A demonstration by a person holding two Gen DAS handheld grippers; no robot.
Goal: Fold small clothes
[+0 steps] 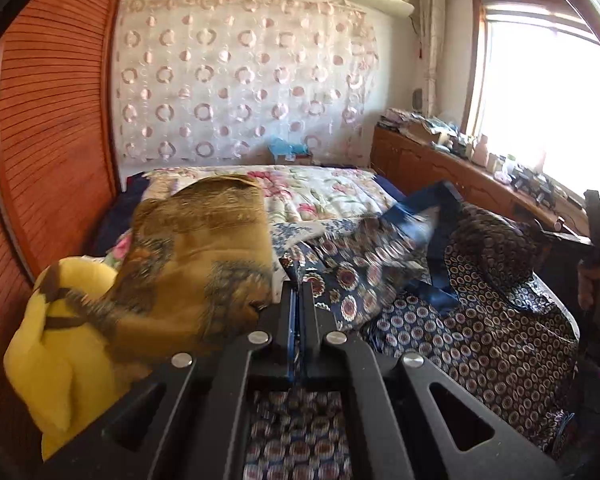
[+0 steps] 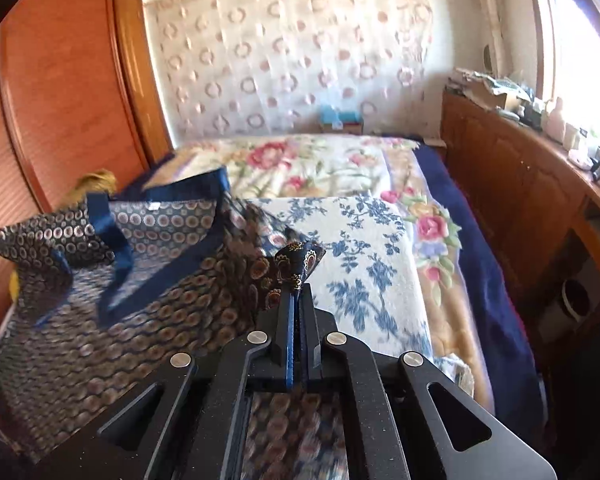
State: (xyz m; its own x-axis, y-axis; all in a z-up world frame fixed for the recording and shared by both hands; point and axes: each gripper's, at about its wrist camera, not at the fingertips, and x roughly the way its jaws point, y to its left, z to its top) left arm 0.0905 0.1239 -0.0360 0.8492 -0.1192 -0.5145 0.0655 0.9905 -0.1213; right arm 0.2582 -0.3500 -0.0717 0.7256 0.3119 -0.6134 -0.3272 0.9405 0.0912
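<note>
A dark blue garment with circle print and plain blue trim (image 1: 480,308) hangs over the bed, held up between both grippers. My left gripper (image 1: 300,292) is shut on one edge of it, cloth pinched between the jaws. My right gripper (image 2: 298,292) is shut on another edge of the same garment (image 2: 140,264), a corner poking above the fingertips. In the left wrist view the right gripper (image 1: 596,232) shows at the far right, beyond the draped cloth. The garment is blurred.
A floral quilt (image 2: 320,164) and a blue-flowered white towel (image 2: 364,256) cover the bed. A brown and yellow plush toy (image 1: 148,280) sits at the left by the wooden wardrobe (image 1: 52,128). A cluttered wooden cabinet (image 2: 520,184) runs along the right under the window.
</note>
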